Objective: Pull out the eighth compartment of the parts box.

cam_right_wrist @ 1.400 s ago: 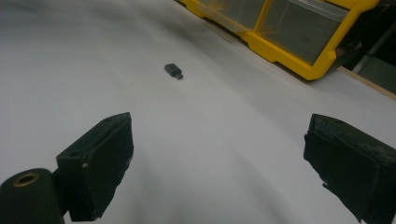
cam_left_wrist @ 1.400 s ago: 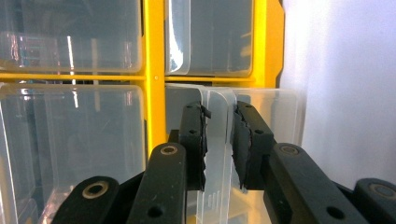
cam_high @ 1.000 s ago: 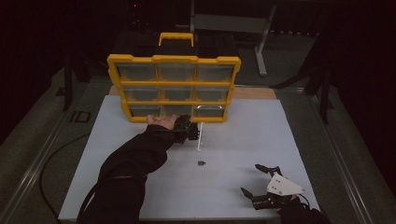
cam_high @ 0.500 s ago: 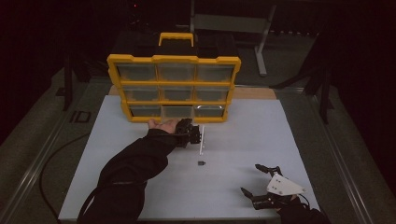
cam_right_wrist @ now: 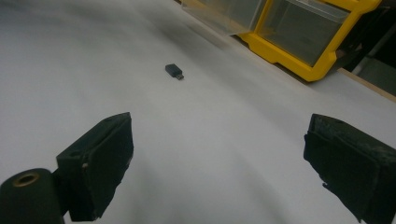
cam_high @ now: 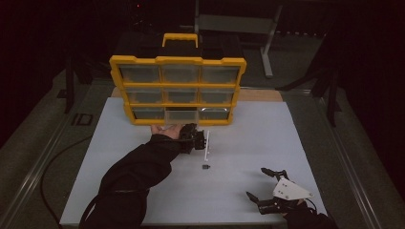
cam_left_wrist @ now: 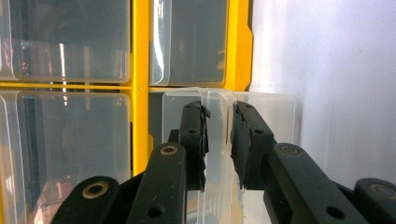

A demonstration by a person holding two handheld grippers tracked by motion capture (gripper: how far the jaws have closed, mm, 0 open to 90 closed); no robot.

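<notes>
The organiser (cam_high: 177,90) is showing a bright yellow frame around clear drawers (cam_left_wrist: 219,140) — its handle yellow too. The table (cam_high: 248,143) is looking plain white, the small adapter (cam_right_wrist: 173,71) dark grey — both grippers' pads (cam_right_wrist: 100,163) black.

Dark lab: white table (cam_high: 119,157), steel frames (cam_high: 267,43)
</notes>
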